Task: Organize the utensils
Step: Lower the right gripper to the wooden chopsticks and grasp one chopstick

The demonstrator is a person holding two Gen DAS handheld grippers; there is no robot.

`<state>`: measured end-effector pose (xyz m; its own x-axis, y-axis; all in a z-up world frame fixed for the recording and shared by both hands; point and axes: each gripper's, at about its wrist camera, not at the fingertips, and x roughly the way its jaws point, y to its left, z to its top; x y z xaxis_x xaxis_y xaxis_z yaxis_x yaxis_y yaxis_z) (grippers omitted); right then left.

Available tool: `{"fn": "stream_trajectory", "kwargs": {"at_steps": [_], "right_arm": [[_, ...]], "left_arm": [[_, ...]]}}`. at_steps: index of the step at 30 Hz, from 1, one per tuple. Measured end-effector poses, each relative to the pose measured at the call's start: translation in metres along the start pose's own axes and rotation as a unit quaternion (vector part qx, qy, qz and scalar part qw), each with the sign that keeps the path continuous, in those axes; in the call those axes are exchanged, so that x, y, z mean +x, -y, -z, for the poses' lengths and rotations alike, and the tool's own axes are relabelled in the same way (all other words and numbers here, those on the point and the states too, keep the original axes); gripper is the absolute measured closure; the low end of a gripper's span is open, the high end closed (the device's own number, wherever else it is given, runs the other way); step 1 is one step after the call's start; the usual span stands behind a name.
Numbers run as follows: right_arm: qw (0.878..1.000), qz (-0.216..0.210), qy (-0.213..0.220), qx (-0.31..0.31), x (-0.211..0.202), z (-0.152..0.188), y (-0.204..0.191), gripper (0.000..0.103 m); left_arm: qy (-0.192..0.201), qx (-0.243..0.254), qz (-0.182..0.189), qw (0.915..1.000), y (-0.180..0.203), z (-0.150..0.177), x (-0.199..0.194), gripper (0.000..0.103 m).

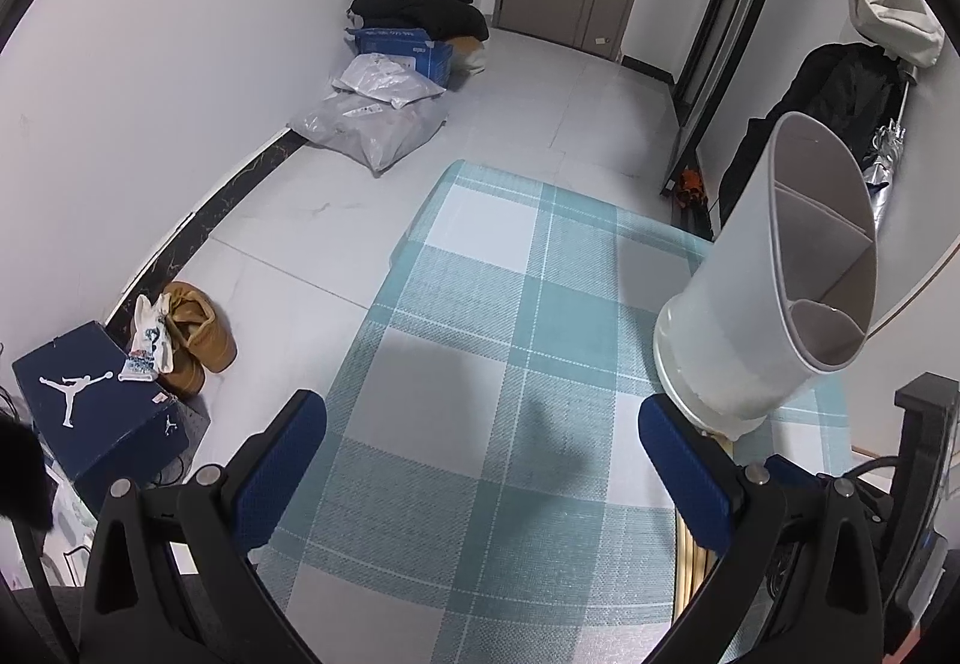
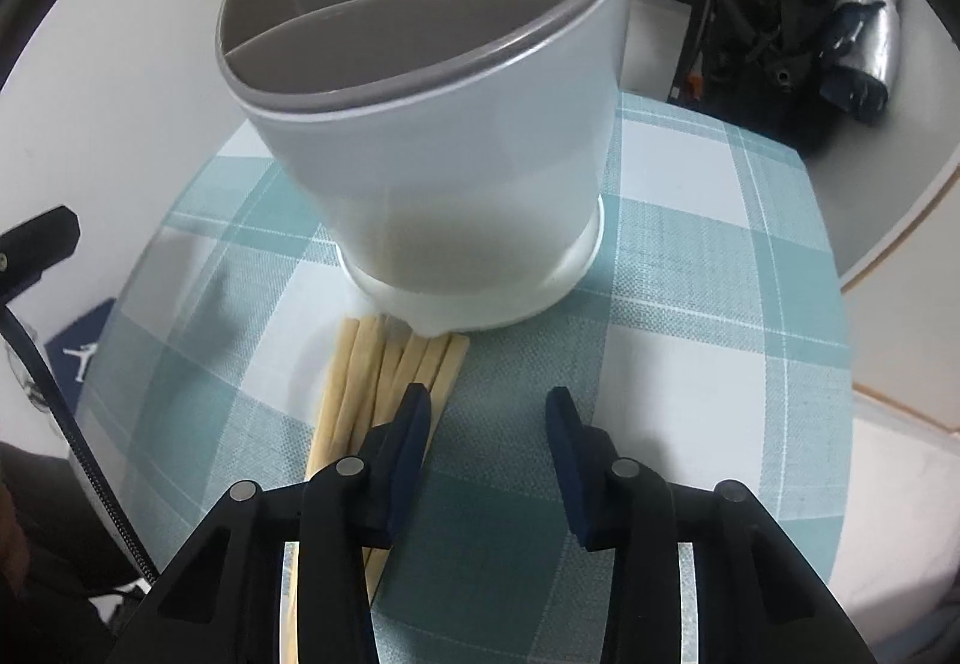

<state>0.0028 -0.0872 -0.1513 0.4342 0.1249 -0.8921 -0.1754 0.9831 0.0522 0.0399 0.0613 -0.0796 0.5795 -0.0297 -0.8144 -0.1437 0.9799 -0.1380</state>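
Right gripper (image 2: pixel 489 412) spread wide, empty; left gripper (image 1: pixel 480 448) same. Teal plaid tablecloth (image 2: pixel 690 316), woven. Bamboo chopsticks (image 2: pixel 366 382) at 6 o'clock of white divided holder (image 2: pixel 456 172). Grey tile floor (image 1: pixel 336 220).

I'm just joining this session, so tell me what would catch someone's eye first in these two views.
The tall white utensil holder with inner dividers, empty as far as shows, dominates the right wrist view, standing on the teal checked tablecloth. A bundle of pale wooden chopsticks lies flat at its base, just ahead of the open right gripper. The left gripper is open over bare cloth.
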Motion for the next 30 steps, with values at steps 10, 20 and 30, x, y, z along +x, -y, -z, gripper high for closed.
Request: {"fn": "stream_trajectory", "kwargs": {"at_steps": [10, 20, 30], "right_arm": [[0.999, 0.011, 0.0, -0.032, 0.0, -0.011, -0.021, 0.078], [1.0, 0.015, -0.017, -0.005, 0.003, -0.016, -0.019, 0.078], [0.999, 0.033, -0.029, -0.028, 0.006, -0.014, -0.035, 0.084]], "left_arm": [[-0.001, -0.01, -0.005, 0.9999, -0.007, -0.005, 0.004, 0.001], [-0.003, -0.021, 0.0, 0.9998, -0.015, -0.004, 0.002, 0.001], [-0.001, -0.031, 0.014, 0.9994, -0.02, -0.003, 0.002, 0.001]]}}
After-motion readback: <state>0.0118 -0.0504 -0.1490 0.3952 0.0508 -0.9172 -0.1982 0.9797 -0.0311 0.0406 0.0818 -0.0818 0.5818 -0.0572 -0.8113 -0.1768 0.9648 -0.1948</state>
